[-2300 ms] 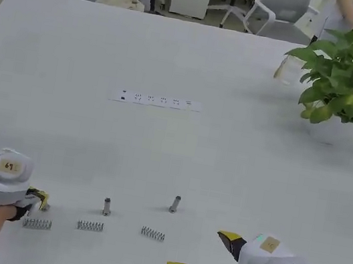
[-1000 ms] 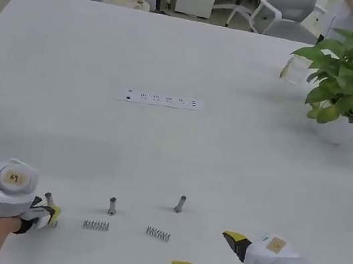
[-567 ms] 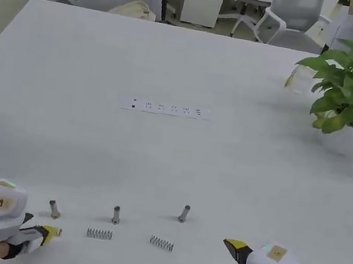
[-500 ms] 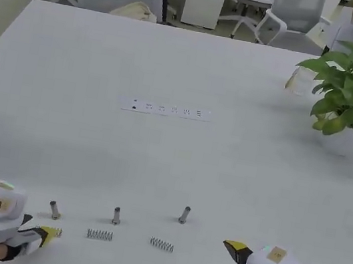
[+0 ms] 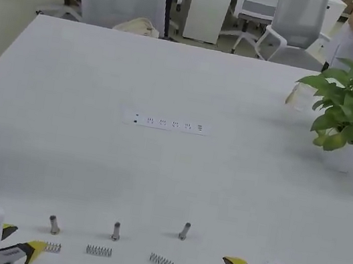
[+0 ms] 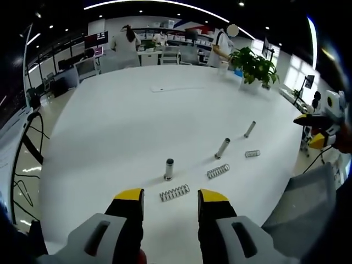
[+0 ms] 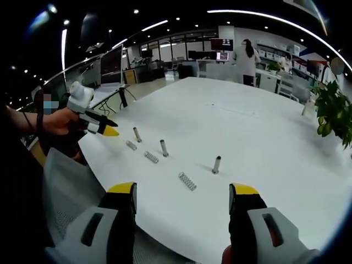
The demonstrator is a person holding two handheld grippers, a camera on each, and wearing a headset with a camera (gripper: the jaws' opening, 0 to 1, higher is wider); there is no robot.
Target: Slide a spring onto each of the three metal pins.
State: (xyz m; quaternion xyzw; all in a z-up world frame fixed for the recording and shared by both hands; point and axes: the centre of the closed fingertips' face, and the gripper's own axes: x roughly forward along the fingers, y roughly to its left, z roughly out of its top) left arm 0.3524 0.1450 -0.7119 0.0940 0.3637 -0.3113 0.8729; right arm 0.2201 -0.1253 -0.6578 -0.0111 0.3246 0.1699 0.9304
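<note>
Left gripper view | my left gripper: jaws apart, empty | nearest coil spring lies flat just ahead, in line with the gap, long axis across the jaws | its metal pin stands upright just beyond | right gripper: open, farther off
</note>
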